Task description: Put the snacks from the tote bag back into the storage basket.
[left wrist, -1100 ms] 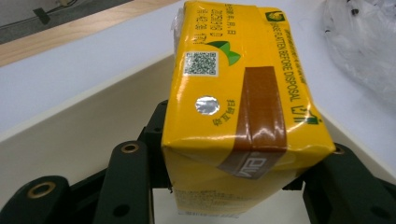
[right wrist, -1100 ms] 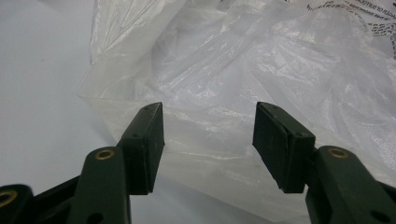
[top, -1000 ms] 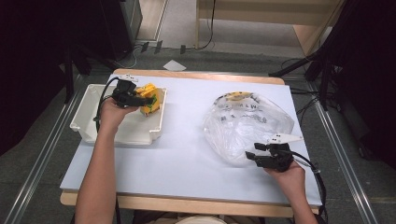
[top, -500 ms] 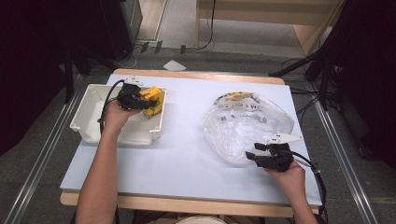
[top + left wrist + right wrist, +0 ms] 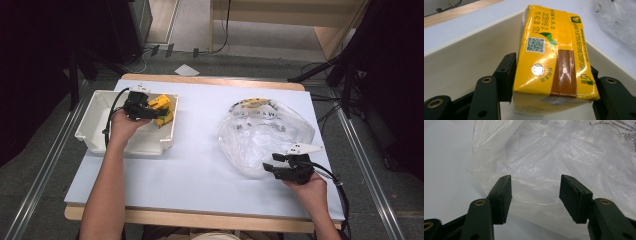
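My left gripper (image 5: 150,111) is shut on a yellow drink carton (image 5: 162,109), held over the right part of the white bin (image 5: 95,129). In the left gripper view the carton (image 5: 554,62) sits squeezed between the two black jaws, QR code and foil straw hole facing up, with the bin's inner wall (image 5: 461,60) behind it. My right gripper (image 5: 272,165) rests on the table at the near edge of a clear plastic bag (image 5: 265,132). Its jaws stand open in the right gripper view, with the bag's crumpled edge (image 5: 536,187) just beyond the fingertips (image 5: 504,192).
The pale blue tabletop (image 5: 200,165) lies between bin and bag. Something yellow (image 5: 252,103) shows at the bag's far end. A white paper scrap (image 5: 186,70) lies on the floor behind the table. Metal rails run along both sides.
The left gripper has carried the carton slightly right and toward the bin's right wall. The right gripper has stayed in place by the bag.
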A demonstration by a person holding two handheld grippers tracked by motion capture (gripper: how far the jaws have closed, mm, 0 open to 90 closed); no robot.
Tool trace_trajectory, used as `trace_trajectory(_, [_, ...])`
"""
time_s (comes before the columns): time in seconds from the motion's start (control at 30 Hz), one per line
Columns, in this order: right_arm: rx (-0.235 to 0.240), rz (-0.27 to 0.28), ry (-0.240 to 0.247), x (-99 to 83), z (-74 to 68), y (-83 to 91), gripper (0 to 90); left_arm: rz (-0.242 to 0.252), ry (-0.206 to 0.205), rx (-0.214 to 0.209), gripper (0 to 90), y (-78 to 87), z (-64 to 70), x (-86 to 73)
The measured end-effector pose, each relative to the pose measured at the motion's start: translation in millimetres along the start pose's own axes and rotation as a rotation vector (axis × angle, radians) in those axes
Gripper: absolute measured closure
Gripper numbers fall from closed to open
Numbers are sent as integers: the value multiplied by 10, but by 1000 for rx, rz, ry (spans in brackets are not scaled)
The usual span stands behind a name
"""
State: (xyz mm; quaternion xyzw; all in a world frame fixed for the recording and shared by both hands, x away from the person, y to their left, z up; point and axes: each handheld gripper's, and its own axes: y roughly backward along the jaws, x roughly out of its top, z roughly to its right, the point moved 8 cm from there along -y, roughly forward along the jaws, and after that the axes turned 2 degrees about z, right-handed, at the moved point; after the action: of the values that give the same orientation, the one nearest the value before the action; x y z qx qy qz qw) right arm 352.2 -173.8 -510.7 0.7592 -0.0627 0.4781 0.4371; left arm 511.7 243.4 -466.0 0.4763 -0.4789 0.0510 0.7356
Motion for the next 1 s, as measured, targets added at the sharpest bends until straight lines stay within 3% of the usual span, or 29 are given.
trace_trajectory(0.2, [1,1,-3,4,2,6,441,-14,-3,26,413,37,35,15])
trace_trajectory(0.33, [3,0,-3,4,2,3,441,-4,29,6,408,93,45,38])
trace_trajectory(0.5, [3,-2,-4,2,2,5,441,-14,32,12,396,146,61,46])
trace_trajectory(1.0, [3,-7,1,-7,4,2,439,62,72,34,412,472,88,202])
